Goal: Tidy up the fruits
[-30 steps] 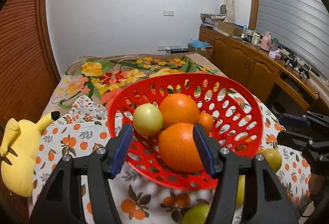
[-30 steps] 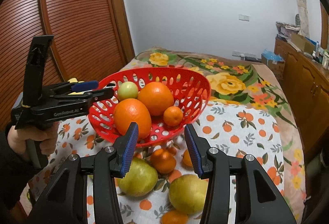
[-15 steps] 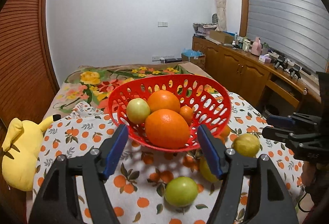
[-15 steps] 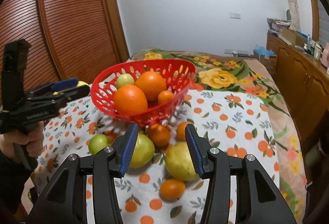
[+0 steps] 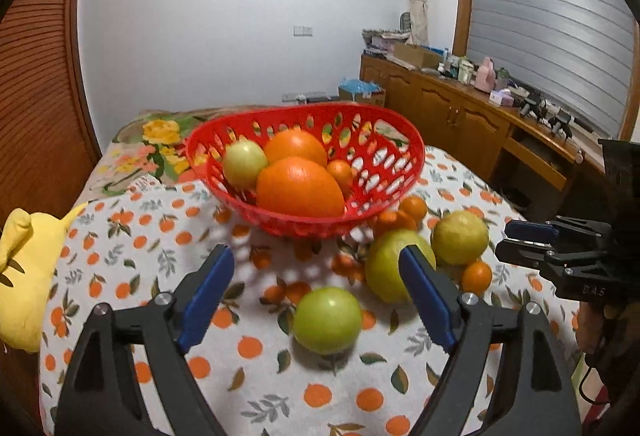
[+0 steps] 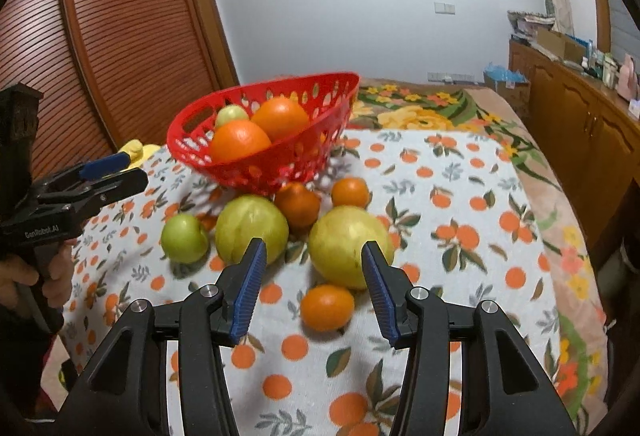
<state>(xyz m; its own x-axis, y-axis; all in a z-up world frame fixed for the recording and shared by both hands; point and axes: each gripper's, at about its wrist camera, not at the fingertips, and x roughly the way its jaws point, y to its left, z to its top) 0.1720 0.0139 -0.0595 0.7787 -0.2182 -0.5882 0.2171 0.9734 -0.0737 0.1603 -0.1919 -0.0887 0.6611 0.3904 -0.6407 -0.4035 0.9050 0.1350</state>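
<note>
Left wrist view: left gripper (image 5: 316, 278) spread wide, jaws just been opening, nothing gripped; a small green fruit (image 5: 327, 320) sits on the cloth between the blue pads (image 5: 206, 300), untouched. Red basket (image 5: 386, 160) beyond on the orange-print tablecloth (image 5: 120, 236), holding two large oranges (image 5: 300, 188), one pale green fruit (image 5: 244, 164) and a small tangerine (image 5: 340, 172). Right of the basket: two big yellow-green fruits (image 5: 460, 238), small tangerines near them. Yellow plush toy (image 5: 24, 272) at left edge. Right gripper (image 5: 532, 240) at right edge, side-on.

Right wrist view: right gripper (image 6: 314, 288) narrower but open, jaws just been opening slightly, holding nothing. A tangerine (image 6: 327, 307) lies on the cloth between its pads; a large yellow-green fruit (image 6: 350, 246) just behind. Another large yellow-green fruit (image 6: 251, 228), a green one (image 6: 185, 238) and two tangerines (image 6: 350, 192) in front of the basket (image 6: 280, 160). Left gripper (image 6: 104, 176) at left, held by a hand (image 6: 24, 276).
</note>
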